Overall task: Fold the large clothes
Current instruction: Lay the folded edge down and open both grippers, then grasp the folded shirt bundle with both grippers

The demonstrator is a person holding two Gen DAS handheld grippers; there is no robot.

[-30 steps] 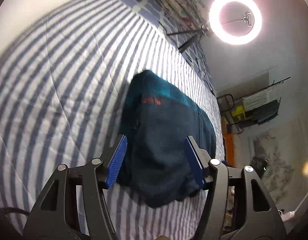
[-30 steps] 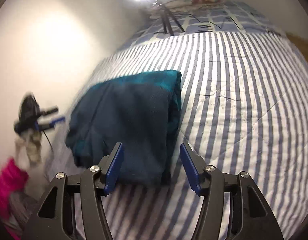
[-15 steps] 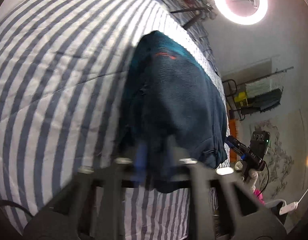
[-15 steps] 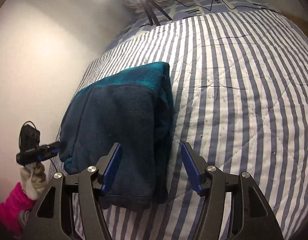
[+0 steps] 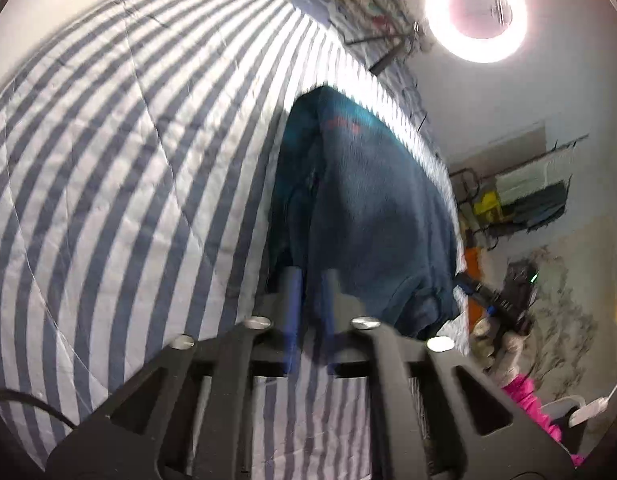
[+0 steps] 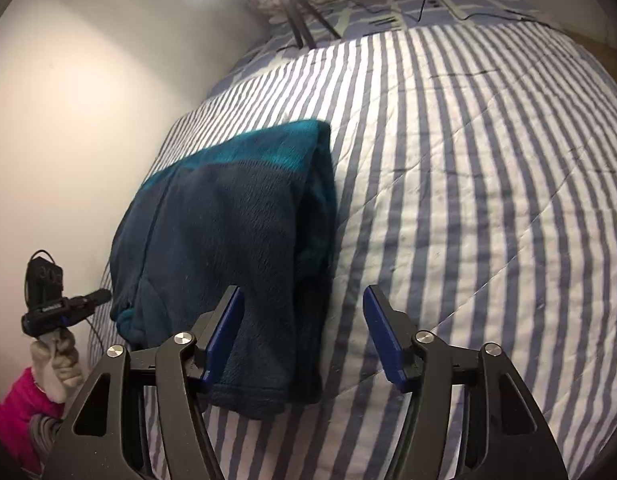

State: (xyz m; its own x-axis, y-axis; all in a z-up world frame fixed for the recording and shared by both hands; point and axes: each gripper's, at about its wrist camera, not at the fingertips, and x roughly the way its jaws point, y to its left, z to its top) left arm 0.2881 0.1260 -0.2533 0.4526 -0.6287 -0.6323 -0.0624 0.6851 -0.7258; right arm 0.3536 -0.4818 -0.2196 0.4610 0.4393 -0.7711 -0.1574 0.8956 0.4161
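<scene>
The dark teal garment (image 6: 228, 240) lies folded on the striped bed (image 6: 468, 200), at 11 o'clock from the right gripper (image 6: 304, 336), jaws spread. The left gripper (image 5: 311, 280) pinches its near edge. Likely a final fold; next, the right must grasp too.

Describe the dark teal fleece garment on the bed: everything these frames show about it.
The fleece garment is fuzzy navy-teal with a brighter teal band at its far end and a small red mark on top. It lies folded in stacked layers on the striped quilt. The left gripper is shut on its near edge; the open right gripper straddles the near corner.
</scene>
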